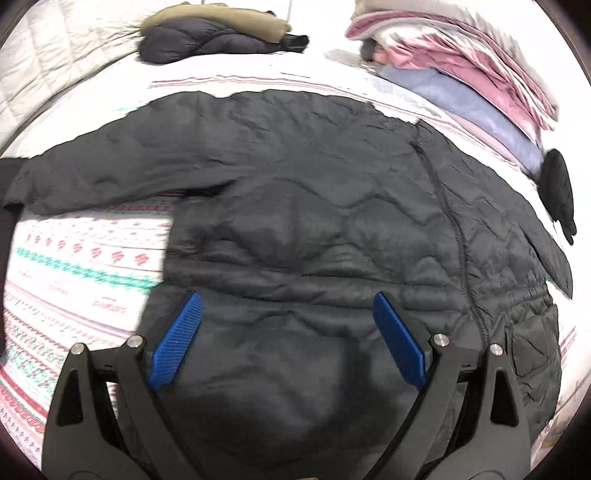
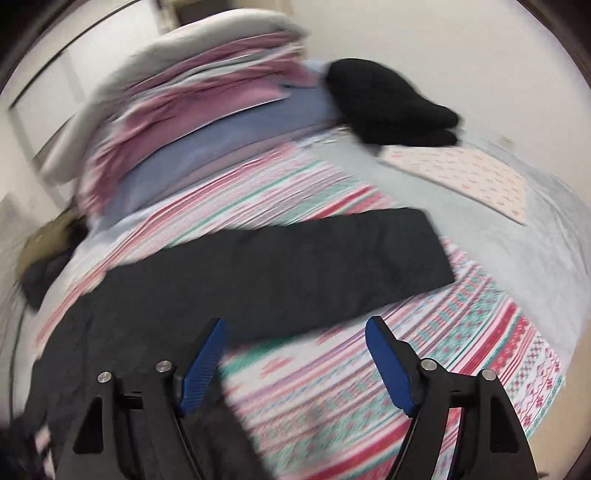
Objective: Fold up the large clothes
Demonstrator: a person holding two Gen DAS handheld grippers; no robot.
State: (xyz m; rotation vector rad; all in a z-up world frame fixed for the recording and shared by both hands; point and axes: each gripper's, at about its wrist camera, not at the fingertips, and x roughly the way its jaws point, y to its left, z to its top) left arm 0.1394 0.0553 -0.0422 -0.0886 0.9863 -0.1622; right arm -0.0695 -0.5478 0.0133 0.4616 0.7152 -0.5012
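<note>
A large dark grey quilted jacket lies spread flat on a patterned bed cover, one sleeve stretched to the left. My left gripper is open and empty, hovering above the jacket's lower body. In the right wrist view the jacket's other sleeve lies stretched to the right across the striped cover. My right gripper is open and empty just above the sleeve's near edge.
A stack of folded pink, blue and grey bedding sits at the far right, also in the right wrist view. A folded dark jacket with a tan hood lies at the back. A black knitted garment lies beside the stack.
</note>
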